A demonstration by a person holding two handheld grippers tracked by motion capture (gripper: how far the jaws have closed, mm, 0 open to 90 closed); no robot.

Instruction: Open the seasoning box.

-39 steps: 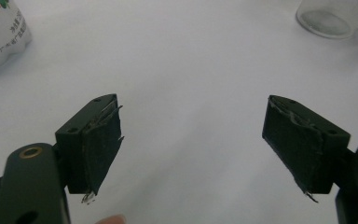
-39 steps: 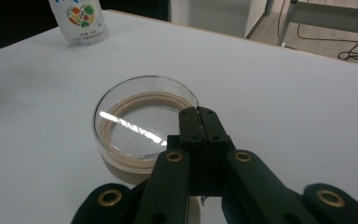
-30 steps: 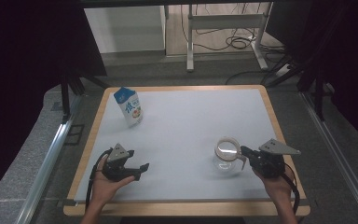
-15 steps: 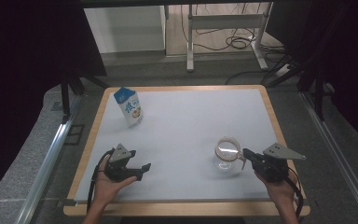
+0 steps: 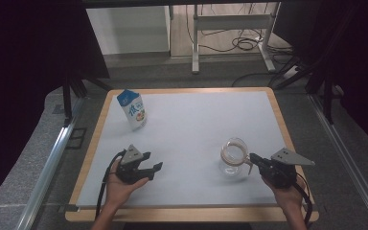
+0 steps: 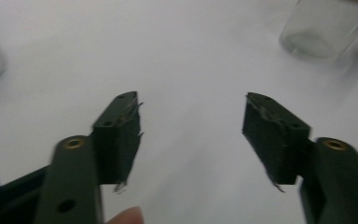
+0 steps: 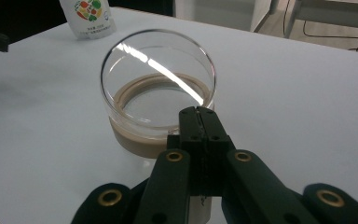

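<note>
Right gripper (image 7: pixel 199 112) clamped tight on the near rim of the carafe (image 7: pixel 156 88), standing front right on the mat (image 5: pixel 196 120). Left gripper (image 6: pixel 191 135) just narrowing, nothing between. Carton (image 5: pixel 133 110) back left: blue top, fruit picture, writing unreadable.

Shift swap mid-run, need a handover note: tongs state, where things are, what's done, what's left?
Left tongs: open, jaws have just been closing, nothing between them, over bare white table mat.
Right tongs: shut, tips at the near rim of the clear round glass jug with brown collar; can't tell whether they pinch a handle.
Blue-and-white milk carton: upright at the far left of the mat, untouched.
Done: right side is steadying the jug, which looks empty.
Left, probably: left tongs fetch the carton and bring it to the jug.
</note>
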